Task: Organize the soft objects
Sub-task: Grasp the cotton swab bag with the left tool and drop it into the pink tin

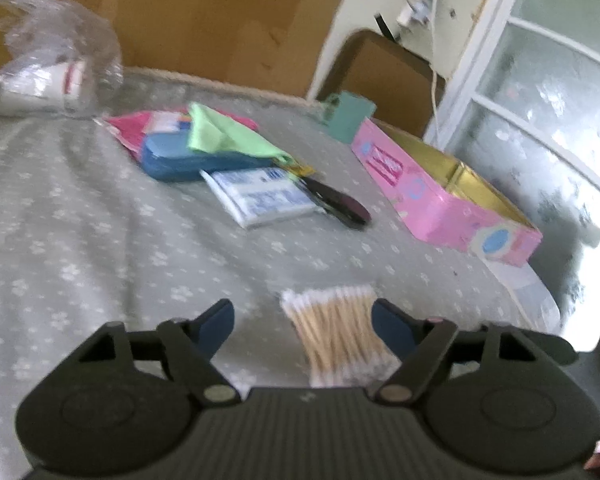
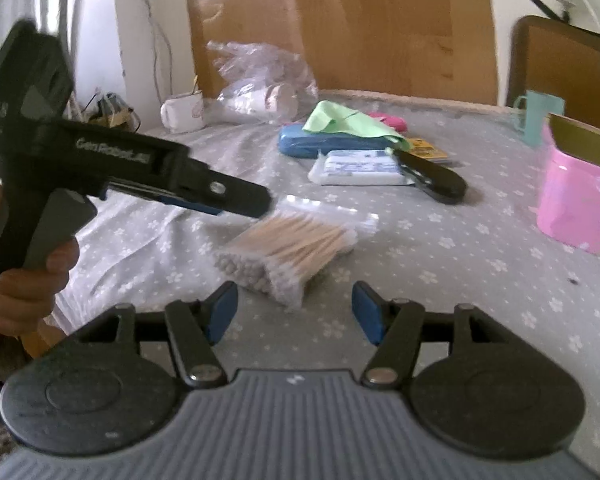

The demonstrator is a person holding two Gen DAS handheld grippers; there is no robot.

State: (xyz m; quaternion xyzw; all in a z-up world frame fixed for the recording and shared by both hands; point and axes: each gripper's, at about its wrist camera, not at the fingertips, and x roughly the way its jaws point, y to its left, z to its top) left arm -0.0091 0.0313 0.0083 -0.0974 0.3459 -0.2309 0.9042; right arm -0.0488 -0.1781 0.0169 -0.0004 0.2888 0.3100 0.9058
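Observation:
A clear pack of wooden cotton swabs [image 1: 336, 336] lies on the flowered grey tablecloth [image 1: 100, 240], between the open fingers of my left gripper [image 1: 304, 320], nearer its right finger. In the right wrist view the swab pack [image 2: 296, 246] lies just ahead of my open, empty right gripper [image 2: 294, 308], and the left gripper [image 2: 236, 204] hovers just over the pack's far left. An open pink box [image 1: 440, 196] with a gold inside stands at the right; it also shows in the right wrist view [image 2: 580, 200]. A green cloth [image 1: 228, 132] lies on a blue case [image 1: 196, 160].
A white tissue pack [image 1: 260, 196], a black hole punch [image 1: 340, 204] and a pink pouch [image 1: 128, 132] lie mid-table. A crumpled clear bag with paper cups [image 1: 56, 68] is far left. A teal cup [image 1: 348, 116] stands behind the box. A white mug [image 2: 182, 114] sits far left.

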